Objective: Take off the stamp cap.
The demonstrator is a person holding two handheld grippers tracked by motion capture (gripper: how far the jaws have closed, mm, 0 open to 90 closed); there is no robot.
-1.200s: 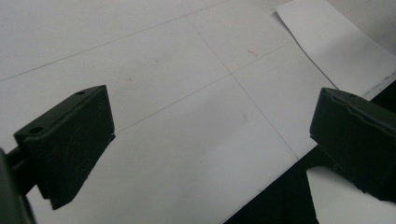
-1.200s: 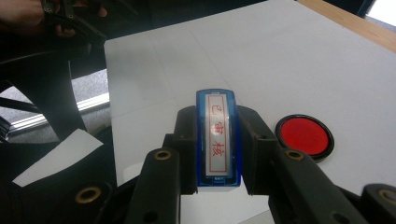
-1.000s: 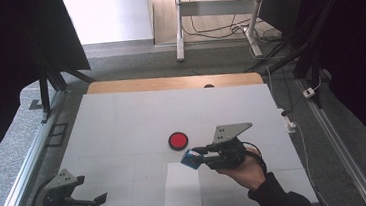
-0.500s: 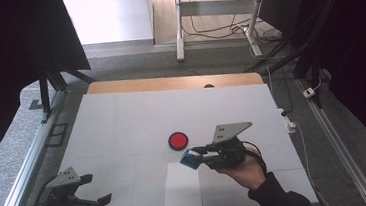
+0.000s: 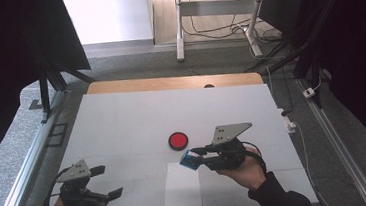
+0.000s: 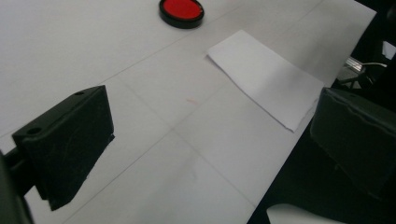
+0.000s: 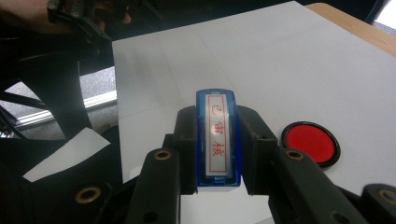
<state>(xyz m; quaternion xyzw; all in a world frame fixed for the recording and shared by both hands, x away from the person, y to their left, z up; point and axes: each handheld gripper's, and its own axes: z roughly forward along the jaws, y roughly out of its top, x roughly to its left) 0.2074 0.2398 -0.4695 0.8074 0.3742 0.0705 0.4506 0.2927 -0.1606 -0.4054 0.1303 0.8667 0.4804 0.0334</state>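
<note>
My right gripper (image 5: 192, 158) is shut on a blue stamp (image 5: 189, 159) and holds it just above the table, over the far edge of a white sheet of paper (image 5: 182, 188). The right gripper view shows the stamp (image 7: 218, 126) clamped between the two pads, its white label with red characters facing up. A round red ink pad (image 5: 178, 140) lies a little beyond the stamp. My left gripper (image 5: 106, 181) hovers at the table's near left corner, open with nothing between its jaws. In the left gripper view the paper (image 6: 266, 77) and the ink pad (image 6: 181, 10) lie ahead.
The white table top (image 5: 137, 117) has a wooden strip (image 5: 169, 82) along its far edge. Metal rails (image 5: 25, 162) run along both sides. A desk frame and cables (image 5: 214, 25) stand on the floor beyond. A loose white sheet (image 7: 65, 156) lies below the near edge.
My left gripper has shifted a little to the right along the near edge, still open. The right gripper and the stamp have stayed put.
</note>
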